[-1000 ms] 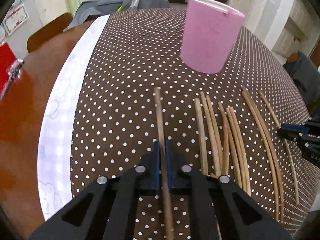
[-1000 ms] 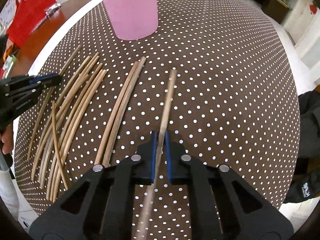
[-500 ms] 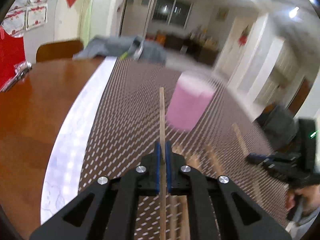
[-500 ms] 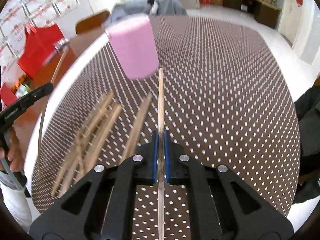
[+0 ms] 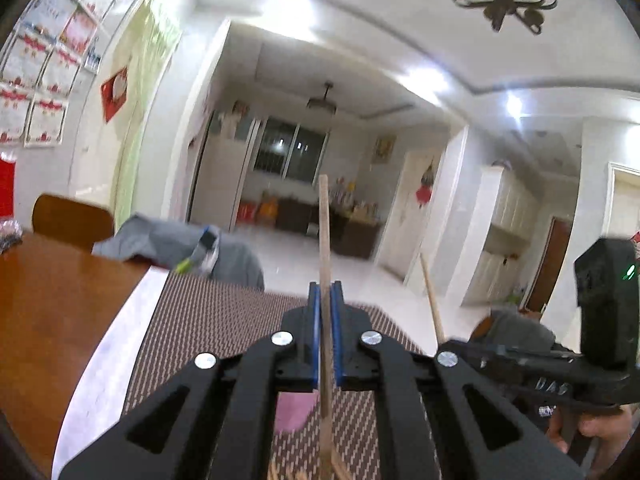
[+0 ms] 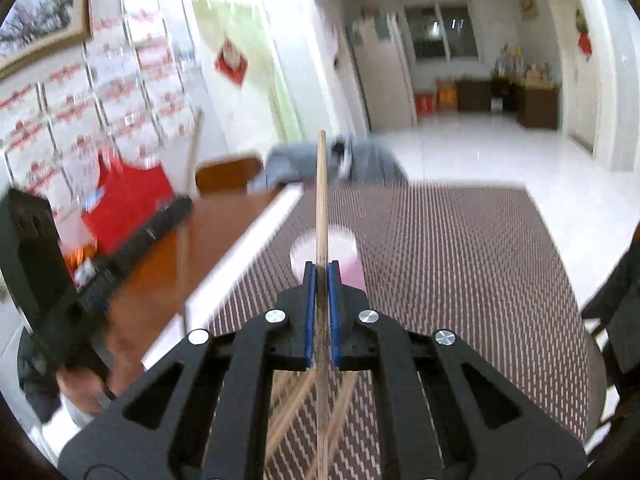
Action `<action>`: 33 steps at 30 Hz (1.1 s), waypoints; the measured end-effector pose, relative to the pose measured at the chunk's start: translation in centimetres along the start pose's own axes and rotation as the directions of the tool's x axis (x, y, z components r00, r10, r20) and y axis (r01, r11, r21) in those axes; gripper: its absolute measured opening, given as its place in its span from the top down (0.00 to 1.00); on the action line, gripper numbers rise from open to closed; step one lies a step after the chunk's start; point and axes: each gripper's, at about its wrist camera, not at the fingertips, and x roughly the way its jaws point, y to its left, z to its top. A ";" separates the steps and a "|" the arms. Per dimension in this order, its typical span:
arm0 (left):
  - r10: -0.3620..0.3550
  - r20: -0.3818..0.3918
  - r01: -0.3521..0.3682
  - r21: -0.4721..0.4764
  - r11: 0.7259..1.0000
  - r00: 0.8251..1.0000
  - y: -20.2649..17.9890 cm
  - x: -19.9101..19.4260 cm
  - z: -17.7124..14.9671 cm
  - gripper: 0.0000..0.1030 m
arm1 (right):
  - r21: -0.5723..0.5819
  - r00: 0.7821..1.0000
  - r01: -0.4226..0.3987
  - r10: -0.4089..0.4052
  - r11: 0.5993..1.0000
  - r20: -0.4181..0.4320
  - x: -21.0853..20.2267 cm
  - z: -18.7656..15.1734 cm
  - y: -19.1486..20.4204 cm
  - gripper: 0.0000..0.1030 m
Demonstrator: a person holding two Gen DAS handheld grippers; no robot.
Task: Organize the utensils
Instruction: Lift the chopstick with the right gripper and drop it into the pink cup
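Note:
My left gripper (image 5: 326, 300) is shut on a wooden chopstick (image 5: 324, 232) that points up and forward, high above the table. My right gripper (image 6: 321, 280) is shut on another wooden chopstick (image 6: 321, 184), also tilted upward. The pink cup (image 6: 340, 254) stands on the dotted brown tablecloth (image 6: 460, 260) just beyond the right fingertips; a bit of it shows under the left gripper (image 5: 290, 414). Several loose chopsticks (image 6: 296, 396) lie on the cloth below the right gripper. The right gripper appears at the right of the left wrist view (image 5: 452, 346), the left gripper at the left of the right wrist view (image 6: 176, 208).
The bare wooden tabletop (image 5: 48, 312) lies left of the cloth. A grey garment (image 5: 168, 240) hangs over a chair at the table's far edge. A wooden chair back (image 5: 72, 220) stands at the far left. A red bag (image 6: 128, 200) sits on the left.
Both grippers have lifted their chopsticks off the cloth and tilted them upward, so the views now look across the room. The pink cup has dropped low in both views.

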 end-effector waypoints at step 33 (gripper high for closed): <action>0.139 0.245 -0.141 -0.010 0.990 0.960 1.2 9.5 -0.2 0.94 | 0.045 0.905 0.023 -0.040 0.999 0.424 7.9 1.8 -2.0 0.94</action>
